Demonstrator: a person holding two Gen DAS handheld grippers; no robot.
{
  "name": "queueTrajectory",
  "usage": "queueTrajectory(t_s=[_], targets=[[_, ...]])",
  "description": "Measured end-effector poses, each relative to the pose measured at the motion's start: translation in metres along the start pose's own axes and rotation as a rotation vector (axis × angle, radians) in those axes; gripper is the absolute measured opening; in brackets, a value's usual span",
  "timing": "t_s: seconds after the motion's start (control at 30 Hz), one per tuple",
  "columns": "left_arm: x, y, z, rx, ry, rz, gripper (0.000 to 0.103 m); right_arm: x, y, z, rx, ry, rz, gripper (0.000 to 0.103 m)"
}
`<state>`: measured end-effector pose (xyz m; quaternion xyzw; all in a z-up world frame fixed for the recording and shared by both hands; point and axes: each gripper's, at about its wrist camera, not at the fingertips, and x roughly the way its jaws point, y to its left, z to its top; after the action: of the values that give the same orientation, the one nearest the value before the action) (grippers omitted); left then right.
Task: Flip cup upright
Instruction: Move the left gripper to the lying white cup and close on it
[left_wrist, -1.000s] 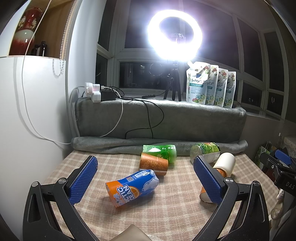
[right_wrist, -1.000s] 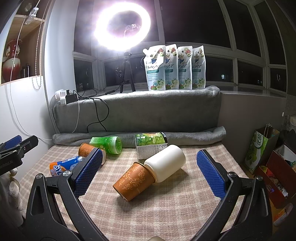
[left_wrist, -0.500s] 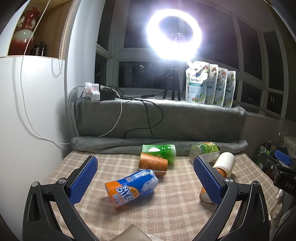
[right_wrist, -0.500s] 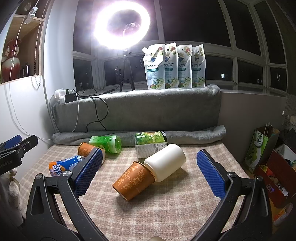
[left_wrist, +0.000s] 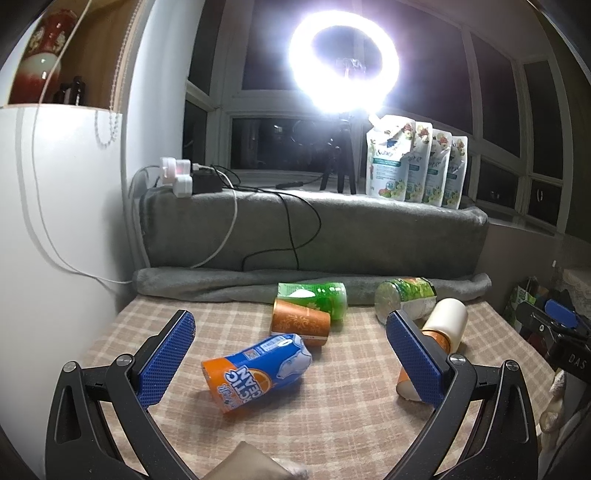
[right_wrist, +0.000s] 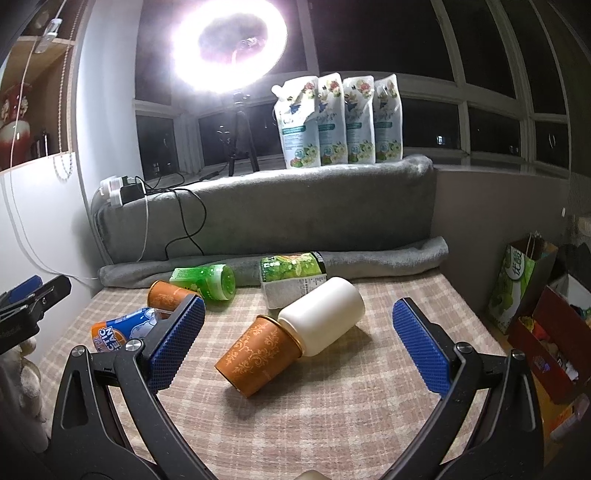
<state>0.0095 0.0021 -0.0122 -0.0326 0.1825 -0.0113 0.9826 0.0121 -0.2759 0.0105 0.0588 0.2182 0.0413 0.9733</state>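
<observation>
Several cups lie on their sides on the checked tablecloth (right_wrist: 332, 413). A blue-and-orange cup (left_wrist: 255, 369) lies between my left gripper's (left_wrist: 291, 350) open fingers. An orange patterned cup (left_wrist: 300, 322) and a green cup (left_wrist: 314, 297) lie behind it. In the right wrist view an orange patterned cup (right_wrist: 258, 354) lies with a cream cup (right_wrist: 325, 321) stuck in its mouth, between my right gripper's (right_wrist: 299, 332) open fingers. A green-labelled cup (right_wrist: 291, 273) lies behind them. Both grippers are empty and hover short of the cups.
A grey blanket roll (left_wrist: 295, 280) and a padded ledge (right_wrist: 295, 206) bound the far side. A ring light (left_wrist: 343, 62), cables and several pouches (right_wrist: 336, 122) stand on the ledge. A white cabinet (left_wrist: 55, 221) is at left; boxes and a bag (right_wrist: 524, 280) at right.
</observation>
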Motion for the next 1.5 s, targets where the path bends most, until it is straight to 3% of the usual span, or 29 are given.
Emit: queueTrajectory(t_s=[0.5,0.8,1.13,1.23,1.5], targets=[[0.033,-0.009,-0.005,0.002,0.131,-0.086,0.103,0.028,-0.04,-0.006,0.149,0.1,-0.006,0.103],[0.055,-0.028,0.003,0.028,0.216,-0.184,0.103,0.038,-0.064,-0.01,0.227,0.151,0.001,0.103],[0.097,-0.069,0.004,0.066,0.38,-0.319,0.098,0.041,-0.095,-0.02,0.305,0.19,-0.004,0.103],[0.108,-0.084,0.005,0.084,0.429,-0.359,0.092,0.039,-0.101,-0.022,0.311,0.197,-0.009,0.103],[0.132,-0.136,0.01,0.223,0.504,-0.418,0.091,0.031,-0.115,-0.029,0.314,0.209,-0.025,0.103]])
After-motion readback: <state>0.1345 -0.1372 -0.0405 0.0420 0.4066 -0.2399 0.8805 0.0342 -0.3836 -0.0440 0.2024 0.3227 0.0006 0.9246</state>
